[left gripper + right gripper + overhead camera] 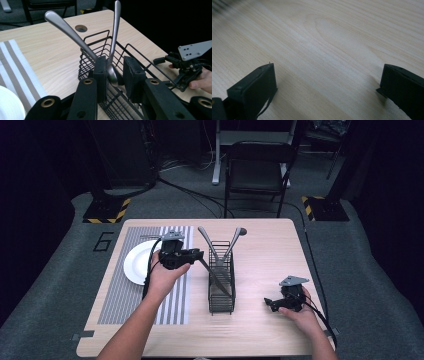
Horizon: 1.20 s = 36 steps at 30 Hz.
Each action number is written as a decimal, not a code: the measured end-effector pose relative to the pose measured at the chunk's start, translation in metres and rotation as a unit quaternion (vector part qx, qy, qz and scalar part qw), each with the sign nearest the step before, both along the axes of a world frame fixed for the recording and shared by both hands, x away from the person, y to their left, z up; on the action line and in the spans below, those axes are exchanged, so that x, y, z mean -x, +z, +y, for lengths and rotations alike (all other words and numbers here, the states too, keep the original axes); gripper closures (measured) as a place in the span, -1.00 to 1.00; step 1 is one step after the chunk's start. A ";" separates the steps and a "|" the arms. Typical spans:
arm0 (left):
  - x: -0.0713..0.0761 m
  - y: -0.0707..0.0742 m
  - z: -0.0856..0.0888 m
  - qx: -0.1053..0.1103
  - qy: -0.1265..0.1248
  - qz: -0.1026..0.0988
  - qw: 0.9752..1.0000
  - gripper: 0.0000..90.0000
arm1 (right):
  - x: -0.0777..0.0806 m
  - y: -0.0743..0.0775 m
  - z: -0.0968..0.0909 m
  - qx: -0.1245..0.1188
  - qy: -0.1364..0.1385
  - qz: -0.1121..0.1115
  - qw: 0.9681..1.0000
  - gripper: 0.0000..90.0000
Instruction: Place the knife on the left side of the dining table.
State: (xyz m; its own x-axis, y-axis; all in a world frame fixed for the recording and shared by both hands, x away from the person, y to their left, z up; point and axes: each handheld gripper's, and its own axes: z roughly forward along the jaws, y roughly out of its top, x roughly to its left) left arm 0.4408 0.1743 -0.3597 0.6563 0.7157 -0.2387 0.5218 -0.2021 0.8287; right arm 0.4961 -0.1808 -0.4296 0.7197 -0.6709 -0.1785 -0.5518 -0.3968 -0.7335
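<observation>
Two risks are judged from here: the spoon [113, 72] could be pinched off-centre and slip, since only the left pad seems to touch its rounded bowl, and the black wire basket [100, 42] could be dragged across the tabletop [265, 250] if a pad catches its rim. The left gripper [113, 75] is seen narrowed around that spoon, which stands in the basket beside a second utensil [67, 27], a gap remaining on the right side. The right gripper [327, 85] is held spread wide over bare tabletop, nothing being gripped.
</observation>
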 end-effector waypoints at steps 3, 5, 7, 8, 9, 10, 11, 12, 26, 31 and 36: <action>0.003 0.003 -0.002 0.004 -0.008 0.000 1.000 0.66 | 0.000 0.000 0.000 -0.002 -0.001 0.000 1.000 -1.00; 0.005 0.004 -0.003 0.007 -0.007 0.002 1.000 0.67 | 0.000 0.000 0.000 -0.001 -0.001 0.000 1.000 -1.00; 0.007 0.005 -0.004 0.004 -0.011 -0.002 1.000 0.68 | 0.000 0.000 0.000 -0.002 -0.001 0.000 1.000 -1.00; 0.009 0.007 -0.004 0.002 -0.014 -0.005 1.000 0.69 | 0.000 0.000 0.000 -0.001 -0.001 0.000 1.000 -1.00; 0.011 0.007 -0.006 0.008 -0.014 -0.003 1.000 0.70 | 0.000 0.000 0.000 0.000 0.000 0.000 1.000 -1.00; 0.013 0.008 -0.007 0.009 -0.018 -0.004 1.000 0.72 | 0.000 0.000 0.000 -0.002 -0.001 0.000 1.000 -1.00; 0.014 0.009 -0.008 0.009 -0.021 -0.006 1.000 0.72 | 0.000 0.000 0.000 -0.002 -0.001 0.000 1.000 -1.00; 0.016 0.010 -0.008 0.011 -0.024 -0.006 1.000 0.73 | 0.000 0.000 0.000 -0.002 -0.001 0.000 1.000 -1.00; 0.031 0.022 -0.022 0.008 -0.055 -0.008 0.998 0.82 | 0.000 0.000 0.000 0.000 0.000 0.000 1.000 -1.00; 0.036 0.024 -0.026 0.009 -0.069 -0.011 0.998 0.85 | 0.000 0.000 0.000 0.000 0.000 0.000 1.000 -1.00; 0.038 0.026 -0.029 0.004 -0.072 -0.013 0.997 0.85 | 0.000 0.000 0.000 -0.002 -0.001 0.000 1.000 -1.00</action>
